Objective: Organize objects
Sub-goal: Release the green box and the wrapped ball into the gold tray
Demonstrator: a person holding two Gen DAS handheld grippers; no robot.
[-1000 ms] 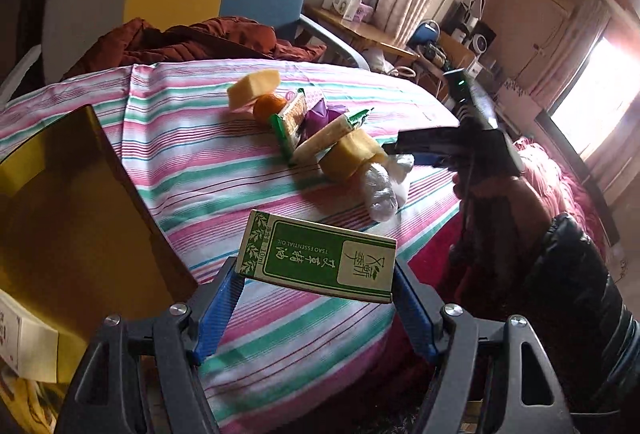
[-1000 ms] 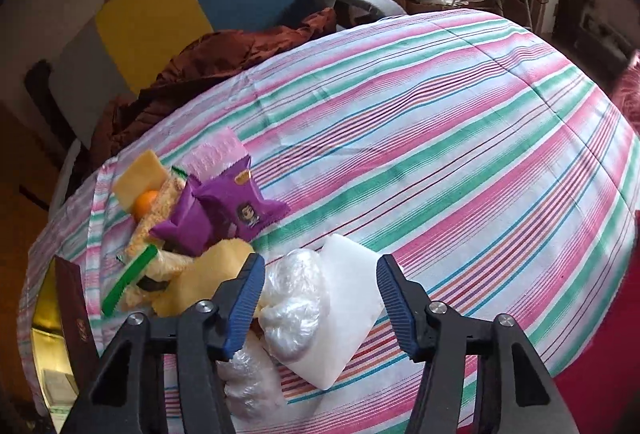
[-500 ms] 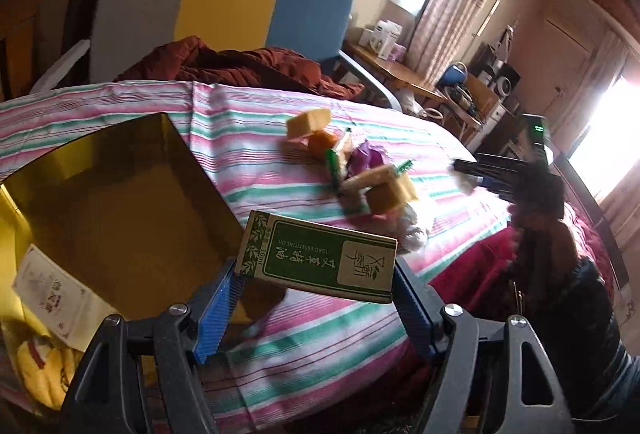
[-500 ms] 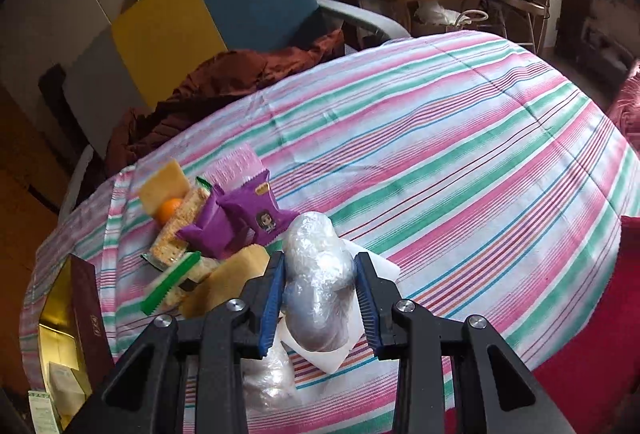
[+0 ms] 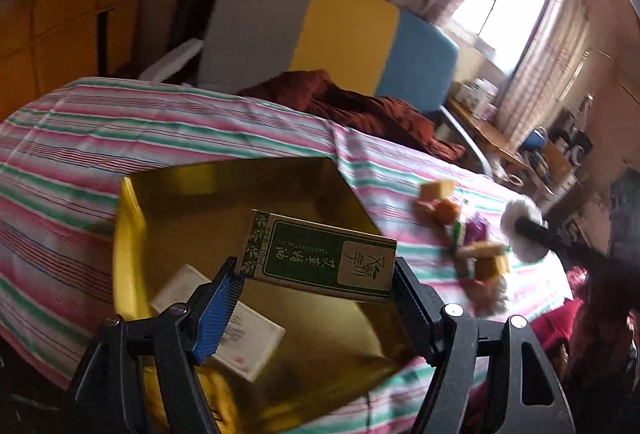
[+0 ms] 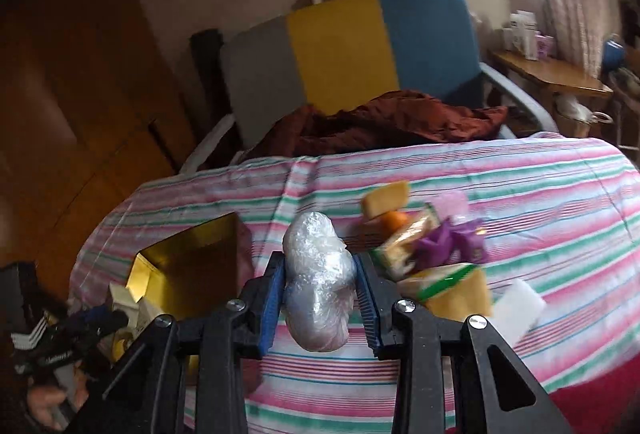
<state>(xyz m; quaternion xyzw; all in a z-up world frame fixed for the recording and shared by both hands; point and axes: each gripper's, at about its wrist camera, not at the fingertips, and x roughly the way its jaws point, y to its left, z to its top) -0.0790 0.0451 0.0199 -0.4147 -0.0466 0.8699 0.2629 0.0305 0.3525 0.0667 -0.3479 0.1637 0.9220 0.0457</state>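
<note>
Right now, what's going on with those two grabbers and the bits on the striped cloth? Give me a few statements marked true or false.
1. The left gripper holds a green box. True.
2. The right gripper has its jaws empty. False: they are shut on a clear plastic bundle.
3. The gold box is closed with a lid. False: it is open, with a white packet inside.
4. A small orange fruit lies in the pile on the striped cloth. True.
5. The green box lies inside the gold box. False: it is held above it.
</note>
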